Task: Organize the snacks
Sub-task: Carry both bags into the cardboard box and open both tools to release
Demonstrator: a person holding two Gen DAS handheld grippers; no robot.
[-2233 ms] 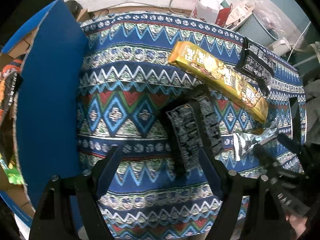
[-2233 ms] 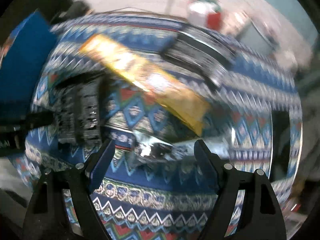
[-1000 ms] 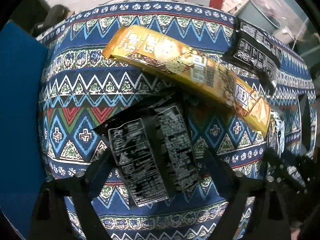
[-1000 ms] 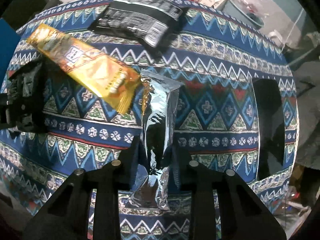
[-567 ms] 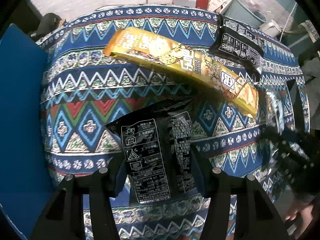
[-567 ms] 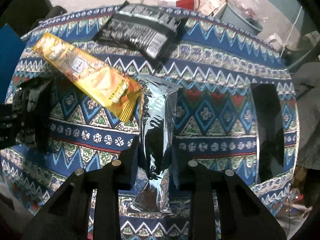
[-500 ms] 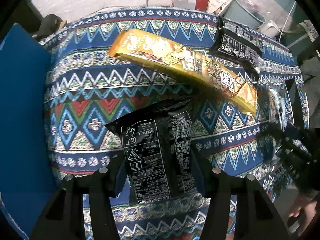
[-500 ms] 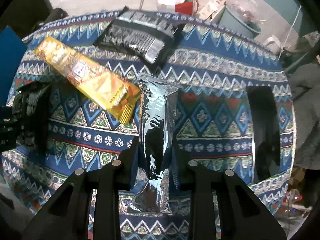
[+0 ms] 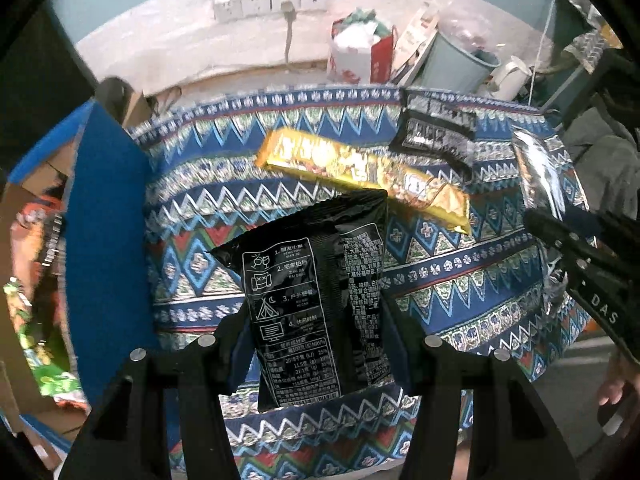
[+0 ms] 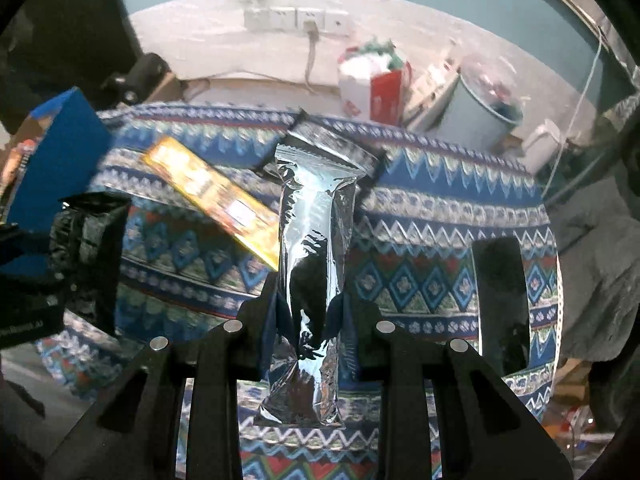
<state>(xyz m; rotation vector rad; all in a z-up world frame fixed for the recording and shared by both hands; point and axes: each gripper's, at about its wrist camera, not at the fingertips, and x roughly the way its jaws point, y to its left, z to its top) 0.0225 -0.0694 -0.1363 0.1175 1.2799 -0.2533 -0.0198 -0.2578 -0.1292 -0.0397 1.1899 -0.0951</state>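
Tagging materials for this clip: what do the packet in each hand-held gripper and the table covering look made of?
Silver packet: metallic foil film by its mirror glare and creases. Black packet: glossy printed plastic film, probably, with soft highlights. Tablecloth: matte patterned fabric, apparently woven; no shine.

Left gripper is pointed steeply downward, above the table. Its jaws are closed part-way on a black pack, which is clamped near its lower half between the two fingers.

Right gripper is likewise pointed steeply down. Its jaws are drawn nearly together and pressed on a silver pack, which is pinched at its lower part.

In the left wrist view the right gripper is seen at the right edge, with part of a hand behind it.
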